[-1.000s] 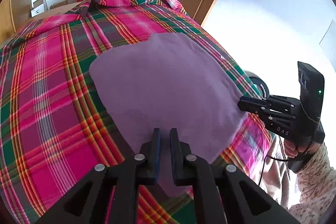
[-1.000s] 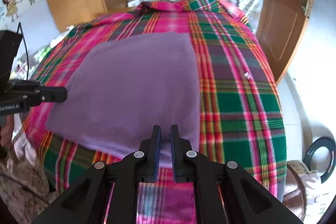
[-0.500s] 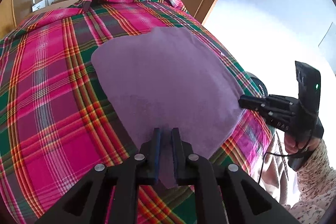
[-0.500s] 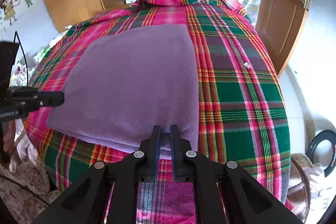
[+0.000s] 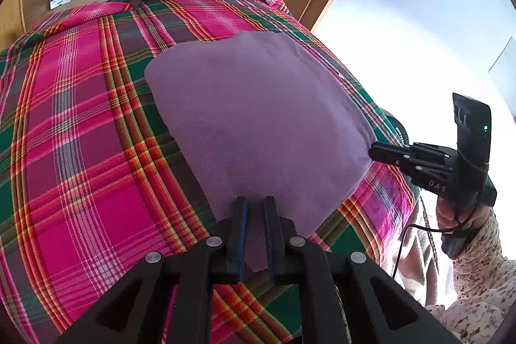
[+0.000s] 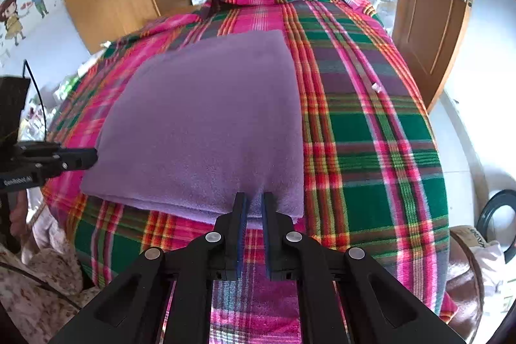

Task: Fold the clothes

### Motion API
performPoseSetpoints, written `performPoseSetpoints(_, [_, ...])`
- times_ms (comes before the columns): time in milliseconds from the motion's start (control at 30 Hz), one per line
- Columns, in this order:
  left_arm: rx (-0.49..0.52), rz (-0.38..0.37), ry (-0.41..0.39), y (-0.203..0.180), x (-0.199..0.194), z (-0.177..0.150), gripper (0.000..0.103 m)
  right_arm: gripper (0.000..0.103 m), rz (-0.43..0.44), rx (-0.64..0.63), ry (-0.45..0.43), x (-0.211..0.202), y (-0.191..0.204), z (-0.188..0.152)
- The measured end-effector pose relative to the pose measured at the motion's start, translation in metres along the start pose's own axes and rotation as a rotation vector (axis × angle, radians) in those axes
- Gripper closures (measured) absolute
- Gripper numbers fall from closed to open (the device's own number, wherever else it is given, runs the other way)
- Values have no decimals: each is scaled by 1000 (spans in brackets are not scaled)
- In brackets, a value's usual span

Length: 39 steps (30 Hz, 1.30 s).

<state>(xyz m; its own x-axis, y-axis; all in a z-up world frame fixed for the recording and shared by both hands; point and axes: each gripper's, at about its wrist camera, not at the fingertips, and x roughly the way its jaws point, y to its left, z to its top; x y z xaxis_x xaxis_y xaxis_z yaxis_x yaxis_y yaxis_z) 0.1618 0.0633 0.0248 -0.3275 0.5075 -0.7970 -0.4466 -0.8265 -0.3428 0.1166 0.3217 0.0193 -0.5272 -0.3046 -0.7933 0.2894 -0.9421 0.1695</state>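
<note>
Plaid bedcover fills both views, a wooden door at 2 o'clock. Each gripper, left and right, has its jaws nearly closed, pinching a near corner of the purple garment, which lies flat mid-bed, probably held taut at both corners for lifting into the next fold.

Both grippers were matte black, with round silver screws along their arms. The left gripper carried blue finger pads; the right gripper trailed a black cable past a floral sleeve.
</note>
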Motion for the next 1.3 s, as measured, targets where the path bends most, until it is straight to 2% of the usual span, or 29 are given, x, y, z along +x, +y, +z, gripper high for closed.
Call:
performPoseSetpoints(133, [-36,-5,-19,10,-8,4,93,93,26,70,-23,-5,-18,6])
performPoseSetpoints(267, [-95,-8,-29,24,-10,11,93,93,32,78,-52,-8,-29,14])
performPoseSetpoints(400, [-167,-66,-8,40,-7,17,84,91,76,88,-57,1,-44,25])
performPoseSetpoints(500, [-199,-77,-1,46,-2,21,76,77,115,127,-31,13,-59,33])
performPoseSetpoints(567, [-225,-114,11,50,1,22,74,74,170,144,-11,21,-66,38])
performPoseSetpoints(633, [-245,-143,31,55,5,24,66,59,185,149,-7,26,-70,43])
performPoseSetpoints(700, [-260,-160,42,61,6,27,65,55,209,157,8,33,-77,49])
performPoseSetpoints(767, [-277,-184,52,67,7,30,65,55,230,179,18,38,-83,55])
performPoseSetpoints(833, [-308,-243,69,78,10,33,61,55,281,201,43,46,-91,61])
performPoseSetpoints(1033, [-394,-331,99,103,18,38,57,55,472,238,112,67,-102,74])
performPoseSetpoints(1167, [-410,-377,122,109,23,43,54,55,512,235,159,78,-102,77])
performPoseSetpoints(1300, [-439,-415,138,116,25,42,52,55,597,257,194,91,-105,82])
